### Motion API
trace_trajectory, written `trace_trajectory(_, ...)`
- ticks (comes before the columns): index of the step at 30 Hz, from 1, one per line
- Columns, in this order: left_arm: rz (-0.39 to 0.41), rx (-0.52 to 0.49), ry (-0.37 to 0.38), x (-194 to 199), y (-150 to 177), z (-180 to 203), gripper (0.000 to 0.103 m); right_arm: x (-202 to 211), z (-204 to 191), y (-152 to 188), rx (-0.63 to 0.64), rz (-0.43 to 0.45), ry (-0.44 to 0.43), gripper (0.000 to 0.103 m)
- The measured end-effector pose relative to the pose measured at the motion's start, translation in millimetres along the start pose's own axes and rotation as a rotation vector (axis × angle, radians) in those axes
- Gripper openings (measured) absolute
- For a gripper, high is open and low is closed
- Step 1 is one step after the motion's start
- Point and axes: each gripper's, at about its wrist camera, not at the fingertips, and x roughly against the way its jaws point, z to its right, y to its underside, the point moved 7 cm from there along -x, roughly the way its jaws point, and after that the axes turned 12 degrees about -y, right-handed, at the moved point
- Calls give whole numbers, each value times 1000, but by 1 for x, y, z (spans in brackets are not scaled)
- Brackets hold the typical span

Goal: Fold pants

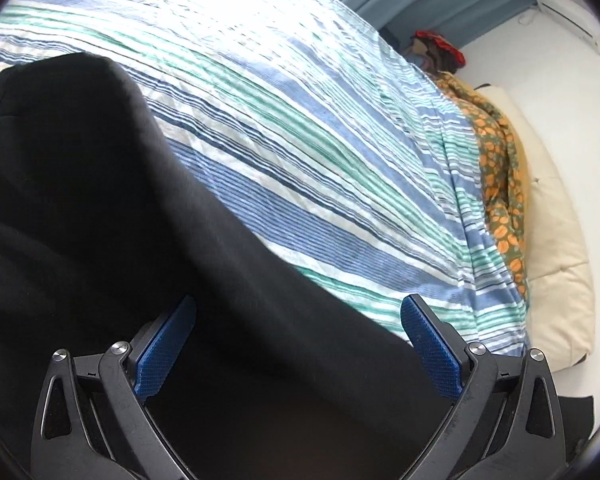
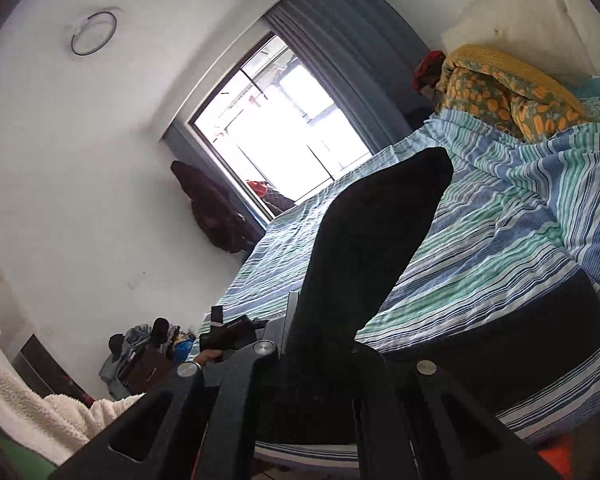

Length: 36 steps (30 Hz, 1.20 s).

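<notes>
Black pants (image 1: 100,200) lie spread over the striped bedcover (image 1: 300,140) and fill the left and bottom of the left wrist view. My left gripper (image 1: 298,320) hovers over them, open, its blue pads (image 1: 430,346) wide apart and not pressing the cloth. In the right wrist view my right gripper (image 2: 320,360) is shut on the black pants (image 2: 376,232). A flap of the cloth rises from between its fingers and hides the fingertips. The rest of the pants stays as a dark band on the bed at the right.
A floral orange blanket (image 1: 500,184) and a cream pillow (image 1: 556,280) sit at the bed's far side by the wall. Window (image 2: 284,128) and blue curtain (image 2: 352,40) stand beyond the bed. A hand (image 2: 208,356) holds a black device near the bed edge. Clothes pile (image 2: 140,352) on the floor.
</notes>
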Motion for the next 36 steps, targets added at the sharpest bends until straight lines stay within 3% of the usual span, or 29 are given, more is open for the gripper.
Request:
trace_trajectory(2, 28, 20, 0, -5, -7, -1, 95, 7, 2, 4, 25, -34, -9, 4)
trace_trajectory(3, 33, 27, 3, -6, -9, -3, 82, 10, 4, 6, 22, -44, -27, 4)
trace_trajectory(4, 16, 31, 3, -10, -9, -4, 28, 12, 9, 7, 13, -48, -46, 5)
trace_trajectory(5, -13, 40, -34, -17, -8, -7, 4, 12, 17, 7, 3, -50, -55, 4)
trace_trajectory(7, -3, 70, -51, -16, -7, -9, 3, 8, 48, 5, -25, -59, 5, 4)
trace_trajectory(8, 27, 66, -47, -6, -10, -6, 3, 2, 72, 0, -38, -74, 86, 4)
trace_trajectory(10, 119, 61, -17, 35, -18, 5, 3, -15, 118, -16, -27, -130, 235, 4)
trace_trajectory(11, 183, 54, -2, 62, -22, 10, 3, -23, 131, -27, -19, -135, 260, 4)
trace_trajectory(14, 394, -1, 0, 146, -11, 9, 6, -40, 133, -67, 40, -90, 210, 4)
trace_trajectory(16, 460, -36, -33, 172, 19, -4, 7, -48, 127, -75, 61, -101, 167, 5)
trace_trajectory(19, 387, -50, -124, 136, 88, -30, 8, -53, 162, -40, 4, -219, 233, 6)
trace_trajectory(22, 168, -84, -210, 46, 152, -48, 8, -41, 239, 36, -111, -390, 431, 6)
trace_trajectory(23, 117, -101, -238, 24, 165, -52, 8, -35, 264, 60, -175, -432, 486, 6)
trace_trajectory(25, 105, -125, -279, 6, 176, -53, 7, -22, 295, 94, -265, -466, 565, 6)
trace_trajectory(28, 113, -155, -285, 8, 173, -43, 8, -8, 300, 98, -332, -370, 523, 13)
trace_trajectory(30, 118, -157, -277, 9, 172, -39, 8, -2, 300, 95, -366, -329, 482, 29)
trace_trajectory(31, 118, -154, -276, 9, 172, -38, 8, 1, 300, 94, -378, -319, 474, 32)
trace_trajectory(36, 116, -158, -280, 7, 176, -35, 8, 16, 310, 90, -516, -212, 413, 34)
